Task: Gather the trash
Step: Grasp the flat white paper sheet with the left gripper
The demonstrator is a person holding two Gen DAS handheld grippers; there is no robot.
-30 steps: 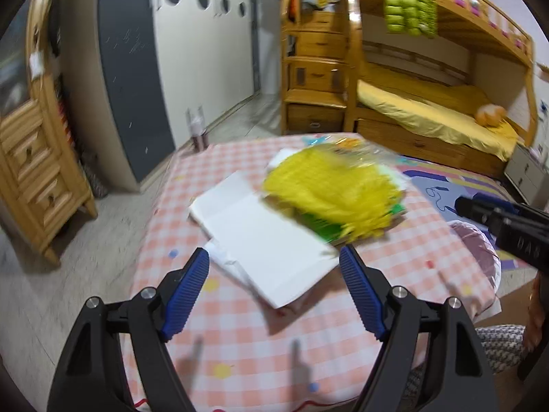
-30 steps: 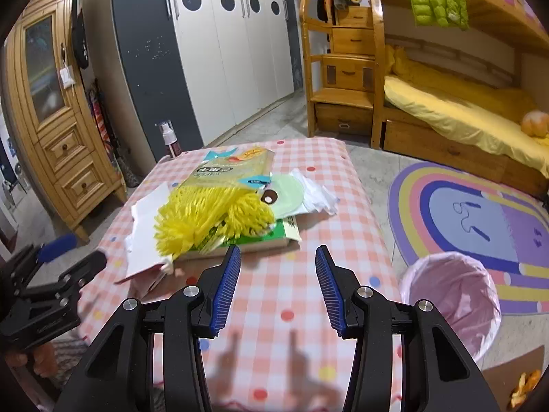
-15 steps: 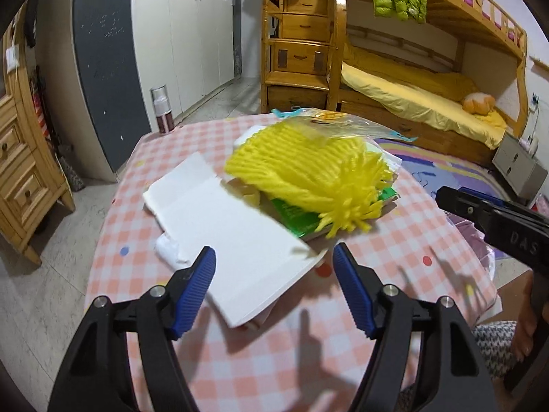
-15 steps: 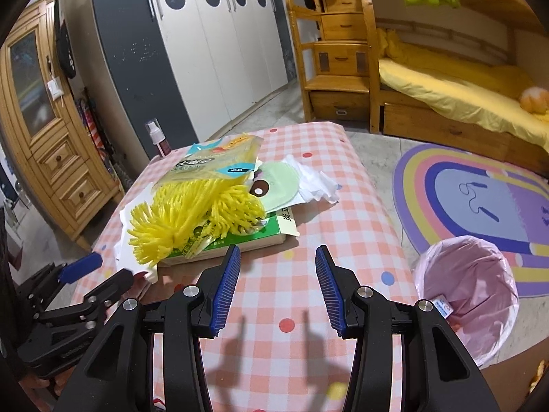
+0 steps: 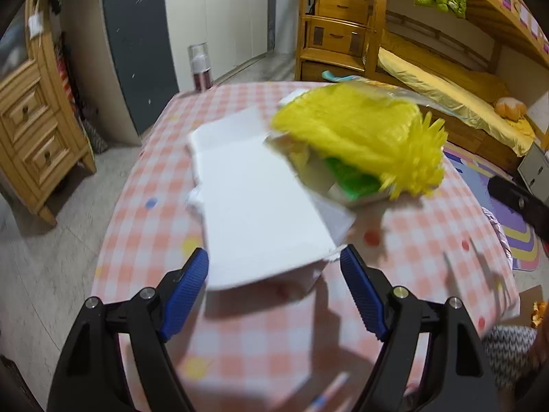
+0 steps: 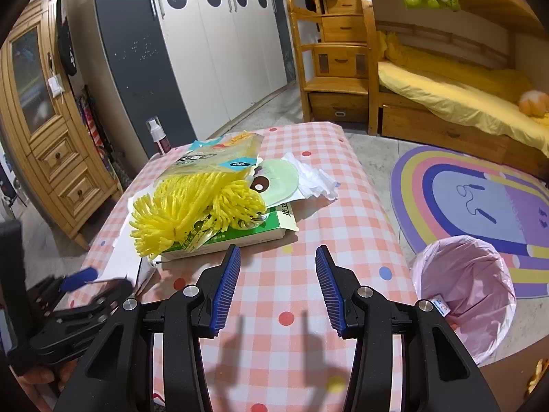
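Trash is piled in the middle of the checkered table (image 6: 308, 226): a folded white paper sheet (image 5: 254, 213) on the left side, a yellow stringy bundle (image 6: 192, 209) sitting on top of a green box (image 6: 240, 237), a clear snack wrapper (image 6: 219, 161) behind that, a pale green disc (image 6: 278, 182) and some crumpled white tissue (image 6: 315, 182) off to the right of the heap. Left gripper (image 5: 274, 267) is low over the near edge of the table, pointed straight at the paper, jaws spread wide with the near end of the sheet sitting right between the blue pads (image 5: 187, 292); the view is blurry, so I can't tell if either pad actually touches the paper, and it isn't clamped on anything. From the right wrist view you can see the left gripper (image 6: 82, 279) coming in from the left edge at the paper's corner. Right gripper (image 6: 278, 257) hovers above the near part of the table, aimed at the green box, fingers parted and nothing in them, a clear gap short of the box. Down on the floor just right of the table there's a bin with a pink liner (image 6: 463, 288), and what shows of the inside looks like bare bag.
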